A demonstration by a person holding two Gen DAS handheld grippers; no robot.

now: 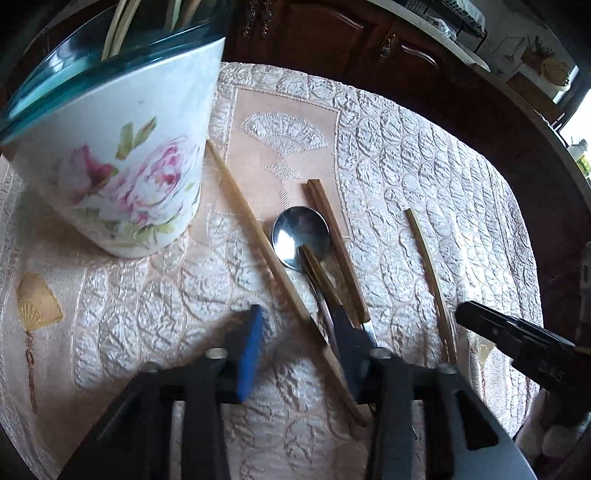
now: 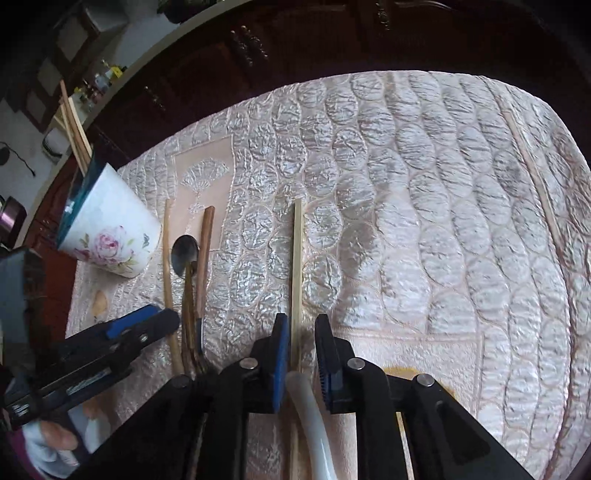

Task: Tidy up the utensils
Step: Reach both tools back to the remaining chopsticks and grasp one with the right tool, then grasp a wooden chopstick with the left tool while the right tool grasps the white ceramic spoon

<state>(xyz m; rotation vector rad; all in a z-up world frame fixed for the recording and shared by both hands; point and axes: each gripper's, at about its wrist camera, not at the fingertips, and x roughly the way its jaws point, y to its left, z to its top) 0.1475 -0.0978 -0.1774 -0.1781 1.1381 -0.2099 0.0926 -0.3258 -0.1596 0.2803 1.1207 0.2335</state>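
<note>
Looked down along two handheld grippers onto a table (image 1: 424,166) draped in a shiny, quilted, pale pink cloth with stitched fan motifs. Found a white floral cup (image 1: 122,177) with a teal rim standing upright at the left of the cloth, with several chopsticks (image 1: 118,29) already poking out of its top. Found loose utensils lying just to the right of the cup: a long light chopstick (image 1: 243,214) set diagonally, a metal spoon (image 1: 301,236) with its bowl facing up, and dark brown chopsticks (image 1: 332,236), one resting across the spoon bowl. Found a pale chopstick (image 1: 428,258) lying apart further right, and one more thin chopstick (image 2: 532,173) well away near the far right edge of the cloth. Held the left gripper (image 1: 301,332) low over the spoon cluster, fingers apart, with the light chopstick passing between them and neither pad visibly pressing on it. Held the right gripper (image 2: 303,336) over the near end of the pale chopstick, fingers narrowly apart, the stick running up between them close to the blue-padded finger (image 2: 282,343) with a gap left on the other side. Showed a whitish tube (image 2: 306,406) low between those fingers. Glimpsed dark wooden cabinets (image 1: 332,29) beyond the table.
</note>
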